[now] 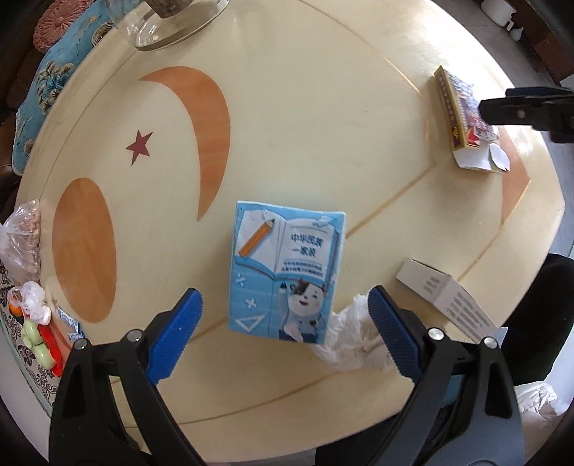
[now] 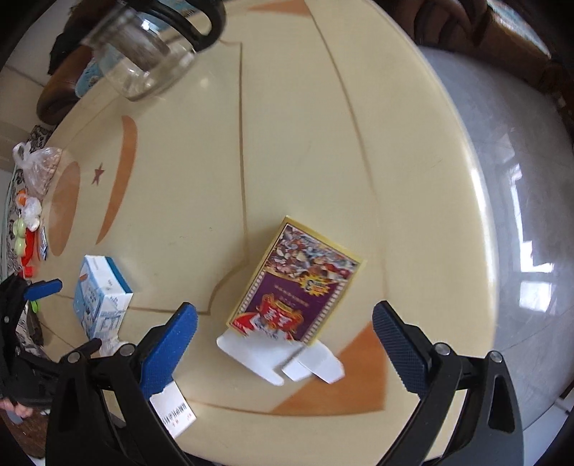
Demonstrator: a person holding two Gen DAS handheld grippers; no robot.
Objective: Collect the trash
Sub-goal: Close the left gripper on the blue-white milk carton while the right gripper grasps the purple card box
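My left gripper (image 1: pixel 285 315) gaped wide around the blue carton (image 1: pixel 287 272) at frame centre; my right gripper (image 2: pixel 285 331), equally wide, straddled the yellow box (image 2: pixel 297 283), whose loose flaps could snag a finger

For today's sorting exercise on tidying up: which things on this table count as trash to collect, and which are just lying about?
Trash to collect:
- blue carton
- purple and yellow box, flaps open
- white box
- crumpled tissue

Just lying about:
- glass jar
- tied plastic bag
- blue patterned cushion

Both pairs of jaws stand open, holding nothing.
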